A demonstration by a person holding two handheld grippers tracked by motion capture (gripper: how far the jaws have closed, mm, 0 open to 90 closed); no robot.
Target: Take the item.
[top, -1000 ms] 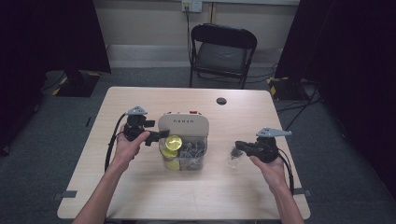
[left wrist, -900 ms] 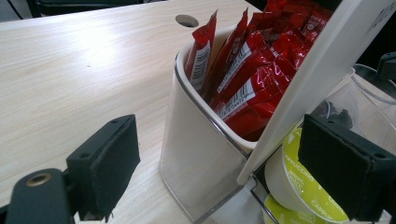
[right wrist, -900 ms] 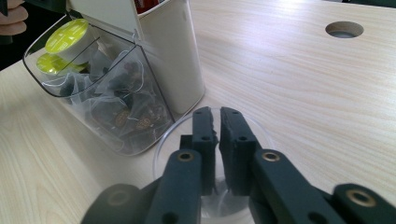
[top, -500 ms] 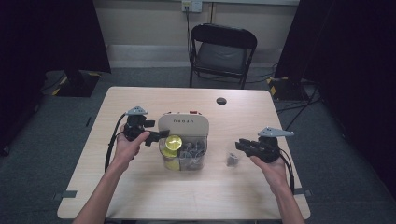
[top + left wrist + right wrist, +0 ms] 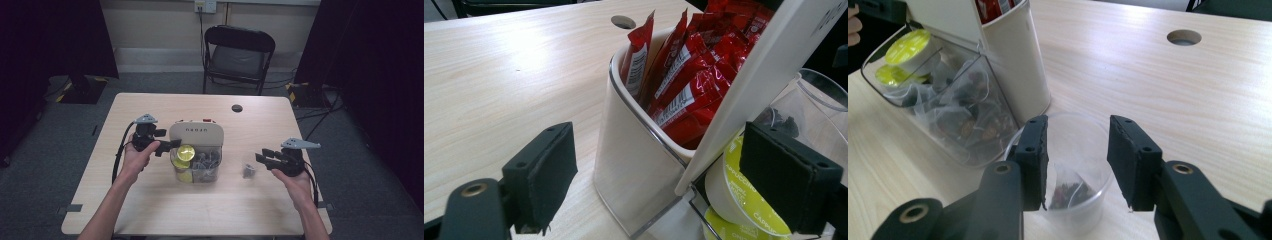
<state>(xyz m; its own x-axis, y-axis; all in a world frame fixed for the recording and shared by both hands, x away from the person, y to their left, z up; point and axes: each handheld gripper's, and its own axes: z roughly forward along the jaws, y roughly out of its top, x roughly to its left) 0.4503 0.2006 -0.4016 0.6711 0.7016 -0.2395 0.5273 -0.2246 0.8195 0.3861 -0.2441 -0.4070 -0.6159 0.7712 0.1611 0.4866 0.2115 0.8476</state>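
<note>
A pale wooden table [image 5: 150, 210] is seen from above, with a person's forearms coming in from six o'clock. At the centre stands a cream organiser [image 5: 196, 134] holding red sachets [image 5: 684, 85] in its rear pocket. Its clear front bin [image 5: 197, 170] holds yellow-lidded coffee capsules [image 5: 185, 151] and mesh tea bags [image 5: 963, 120].

At three o'clock from the organiser, a small clear plastic cup [image 5: 248, 169] stands upright on the table with one pyramid tea bag [image 5: 1068, 190] lying in its bottom. The right gripper [image 5: 264, 156] hangs just beside the cup; its jaws have just been opening and now stand spread above the rim, pressing on nothing, with the bag's corner near the left pad.

At nine o'clock, the left gripper [image 5: 170, 145] points at the organiser's side. Its jaws stand wide apart, one beside the cream wall, the other in front of the top capsule, gripping nothing.

The tea bag looks very light, soft and easily crushed or torn, so a gentle pinch at its top corner seems best. The cup looks thin, light and slippery, likely to tip or slide if nudged; it would best be held across its rim.
</note>
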